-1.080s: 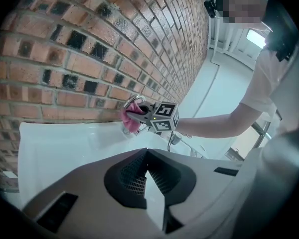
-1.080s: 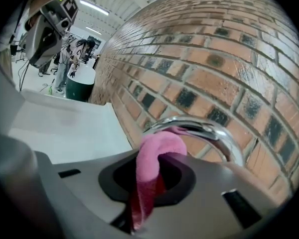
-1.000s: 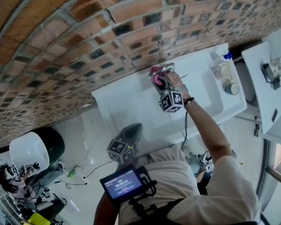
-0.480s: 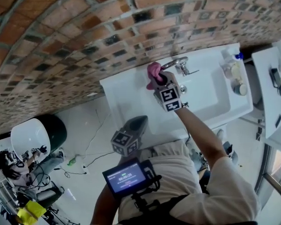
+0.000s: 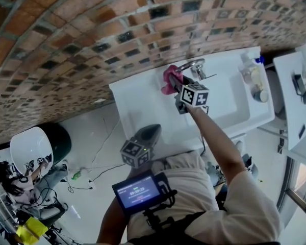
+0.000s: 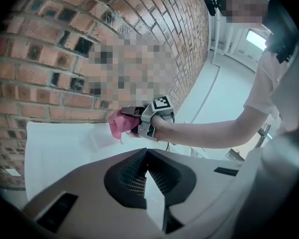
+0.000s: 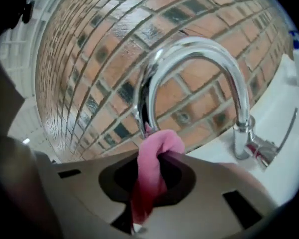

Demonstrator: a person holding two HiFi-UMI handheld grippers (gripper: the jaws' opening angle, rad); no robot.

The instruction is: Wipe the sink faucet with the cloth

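Right hand-held gripper (image 7: 148, 190) swung, pinching cloth (image 7: 159, 148).

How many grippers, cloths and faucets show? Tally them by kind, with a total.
Grippers: 2, the left gripper and the right gripper
Cloths: 1, the pink cloth
Faucets: 1, the chrome faucet
Total: 4

red brick wall (image 5: 92, 29), glossy white floor (image 5: 94, 139), daylight from a window (image 6: 256, 40)

head: steeply down, far | left: sidelong, mid-range | right: close, facing faucet (image 7: 202, 51) | shared: sink (image 5: 137, 111)
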